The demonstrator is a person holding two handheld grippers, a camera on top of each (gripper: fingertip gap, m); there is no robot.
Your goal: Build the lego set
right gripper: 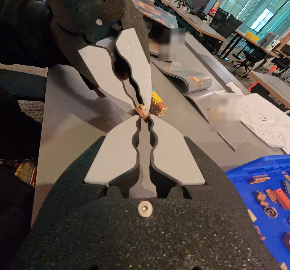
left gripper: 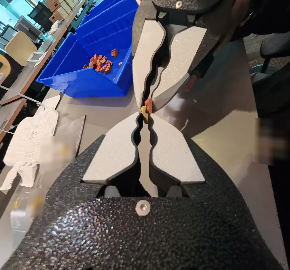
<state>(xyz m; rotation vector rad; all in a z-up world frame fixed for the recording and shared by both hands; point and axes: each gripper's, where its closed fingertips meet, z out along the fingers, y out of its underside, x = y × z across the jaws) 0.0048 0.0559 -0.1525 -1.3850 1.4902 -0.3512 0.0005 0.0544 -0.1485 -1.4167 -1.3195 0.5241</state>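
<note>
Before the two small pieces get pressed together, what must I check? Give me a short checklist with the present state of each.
1. Left gripper shut on the tan piece: ok.
2. Right gripper shut on the brown piece: ok.
3. The two pieces meet at the tips: ok.
4. Studs lined up squarely: cannot tell, too small.
5. Partial build stands on the grey table, apart from the tips: ok.
6. Open instruction booklet in view: ok.

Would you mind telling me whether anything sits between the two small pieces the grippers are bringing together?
Nothing visible does. The left gripper pinches a tan piece, the right gripper a brown plate, and the two already touch tip to tip.
</note>
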